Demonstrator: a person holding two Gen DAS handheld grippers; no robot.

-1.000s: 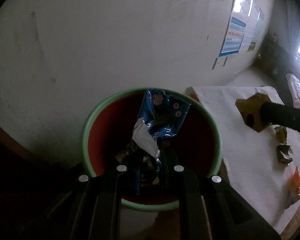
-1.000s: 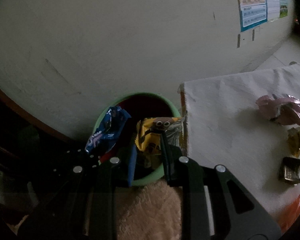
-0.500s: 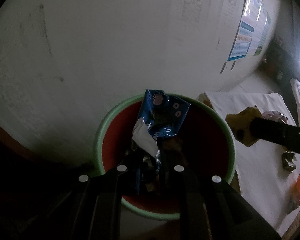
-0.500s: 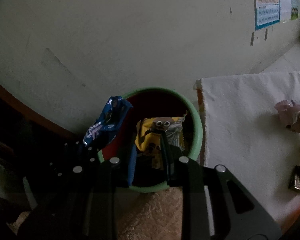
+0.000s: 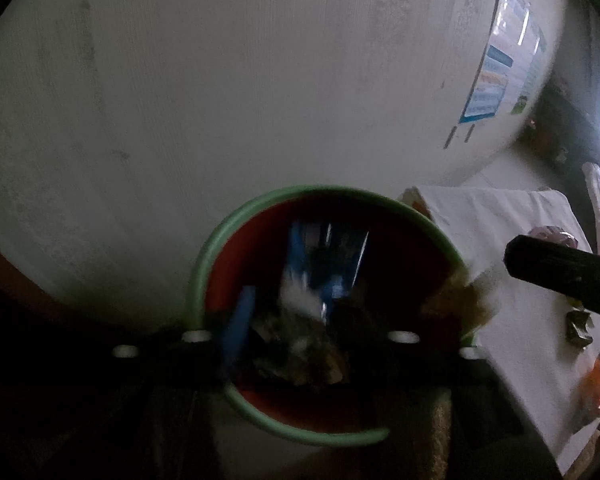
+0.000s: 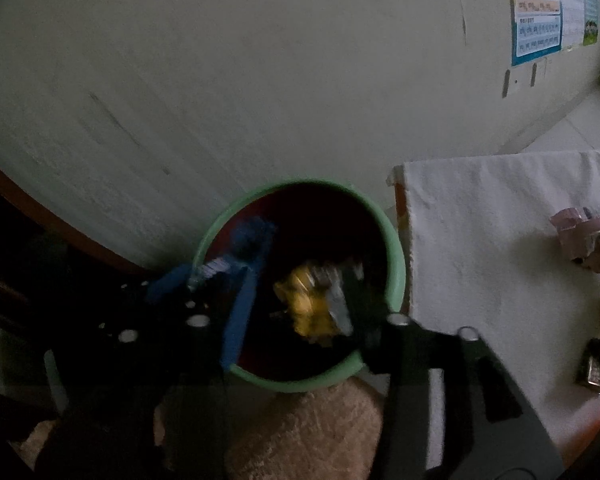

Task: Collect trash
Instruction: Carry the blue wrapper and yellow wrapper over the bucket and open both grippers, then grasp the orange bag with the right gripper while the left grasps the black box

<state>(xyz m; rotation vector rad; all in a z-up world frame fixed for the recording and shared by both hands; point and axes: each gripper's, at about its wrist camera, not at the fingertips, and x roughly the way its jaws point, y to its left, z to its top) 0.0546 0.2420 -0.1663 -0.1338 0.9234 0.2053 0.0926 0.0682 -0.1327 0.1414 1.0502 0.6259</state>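
Observation:
A round bin with a green rim point(image 5: 204, 264) and red inside stands on the floor by the wall; it also shows in the right wrist view point(image 6: 396, 264). My left gripper point(image 5: 296, 320) is open over the bin, and the blue wrapper point(image 5: 320, 260) is falling, blurred, into it. My right gripper point(image 6: 296, 304) is open over the same bin, and the yellow wrapper point(image 6: 308, 308) is dropping between its spread fingers. The blue wrapper point(image 6: 248, 240) and left gripper show at the bin's left rim.
A white cloth point(image 6: 480, 240) covers the table right of the bin, with a pink wrapper point(image 6: 580, 236), a dark foil wrapper point(image 6: 596, 364) and an orange wrapper point(image 5: 592, 384) on it. A beige fuzzy mat point(image 6: 300, 432) lies below the bin. The white wall is close behind.
Both grippers have opened over the bin. The blue wrapper and the yellow wrapper, held before, are now loose and falling into it.

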